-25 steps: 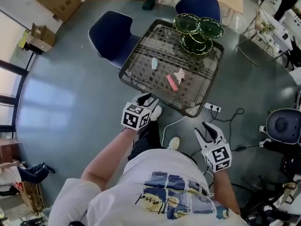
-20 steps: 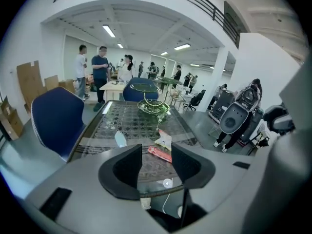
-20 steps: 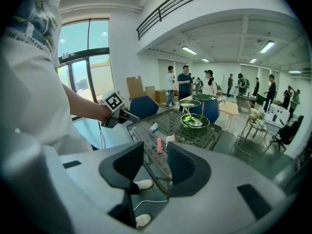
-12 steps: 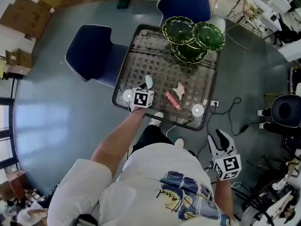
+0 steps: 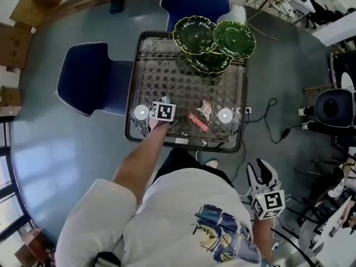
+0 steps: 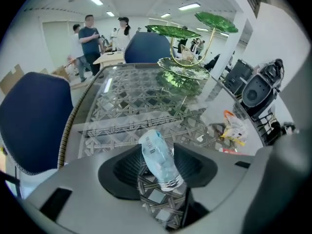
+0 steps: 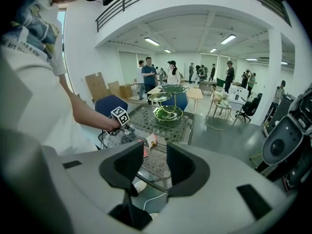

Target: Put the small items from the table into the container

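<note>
- Jaws of the right gripper (image 7: 155, 152) are seen standing apart, with nothing between them; this gripper is held low at the person's right side, well apart from the table (image 5: 131, 93).
- The left gripper (image 6: 157, 150) is held over the near left part of the glass-topped table and is pointed steeply down at it.
- Its jaws are opening, and a small clear bottle (image 6: 161, 165) is seen lying on the glass between them, with the cap end toward the camera. It cannot be told that the pads press on it.
- Just to the right of the left gripper, a red wrapper (image 5: 198, 122) is found flat on the table.
- A crumpled white and orange wrapper (image 5: 206, 109) is placed just beyond the red one; neither is touched by a gripper.
- At the far end of the table, the green tiered dish stand (image 5: 192, 29) is placed, well apart from the bottle.
- Two blue chairs (image 5: 89, 79) are set at the left and far sides of the table.
</note>
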Action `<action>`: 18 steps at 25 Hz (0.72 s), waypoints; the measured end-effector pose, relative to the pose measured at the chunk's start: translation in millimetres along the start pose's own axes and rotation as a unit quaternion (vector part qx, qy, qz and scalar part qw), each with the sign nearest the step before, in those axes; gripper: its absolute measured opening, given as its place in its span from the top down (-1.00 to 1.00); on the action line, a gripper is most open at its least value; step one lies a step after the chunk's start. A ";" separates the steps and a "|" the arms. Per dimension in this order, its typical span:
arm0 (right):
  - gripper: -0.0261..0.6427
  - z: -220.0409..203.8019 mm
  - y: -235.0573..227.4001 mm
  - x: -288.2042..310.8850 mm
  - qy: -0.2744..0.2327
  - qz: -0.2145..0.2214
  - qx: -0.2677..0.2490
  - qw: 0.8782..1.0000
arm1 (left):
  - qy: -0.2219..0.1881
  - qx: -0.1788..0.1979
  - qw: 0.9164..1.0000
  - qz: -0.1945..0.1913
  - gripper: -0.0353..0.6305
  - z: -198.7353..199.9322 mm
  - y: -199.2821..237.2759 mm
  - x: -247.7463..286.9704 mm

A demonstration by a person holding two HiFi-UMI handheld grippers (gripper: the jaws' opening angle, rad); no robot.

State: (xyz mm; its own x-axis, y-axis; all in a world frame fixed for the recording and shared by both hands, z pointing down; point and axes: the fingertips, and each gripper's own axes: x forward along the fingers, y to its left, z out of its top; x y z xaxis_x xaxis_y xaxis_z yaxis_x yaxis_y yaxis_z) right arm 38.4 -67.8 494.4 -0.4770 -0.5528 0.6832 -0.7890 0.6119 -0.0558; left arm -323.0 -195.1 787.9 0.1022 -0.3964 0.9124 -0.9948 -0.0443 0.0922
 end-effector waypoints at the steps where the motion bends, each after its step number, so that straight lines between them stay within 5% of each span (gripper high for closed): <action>1: 0.52 0.9 -0.8 0.2 -0.001 -0.006 0.003 1.000 | 0.006 0.008 1.000 -0.006 0.27 -1.5 -2.0 1.7; 6: 0.51 -1.3 1.3 -3.6 -0.007 -0.026 0.013 1.000 | -0.012 0.044 0.999 -0.017 0.34 5.7 2.2 -9.2; 9: 0.51 -8.0 0.6 -9.4 -0.011 -0.034 0.020 0.999 | -0.053 0.069 0.994 -0.061 0.34 29.4 -11.7 -34.7; 18: 0.52 -19.2 -1.7 -17.2 -0.022 -0.052 0.061 0.997 | -0.161 0.159 0.965 -0.135 0.35 190.9 -33.5 -119.5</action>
State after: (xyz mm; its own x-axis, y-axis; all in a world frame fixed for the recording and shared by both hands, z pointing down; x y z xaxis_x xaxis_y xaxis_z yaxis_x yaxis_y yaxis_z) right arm 55.4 -48.5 496.7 -0.4050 -0.6347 0.6581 -0.8744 0.4792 -0.0760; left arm -301.2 -321.3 599.6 0.4042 -0.5937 0.6958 -0.8855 -0.4447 0.1349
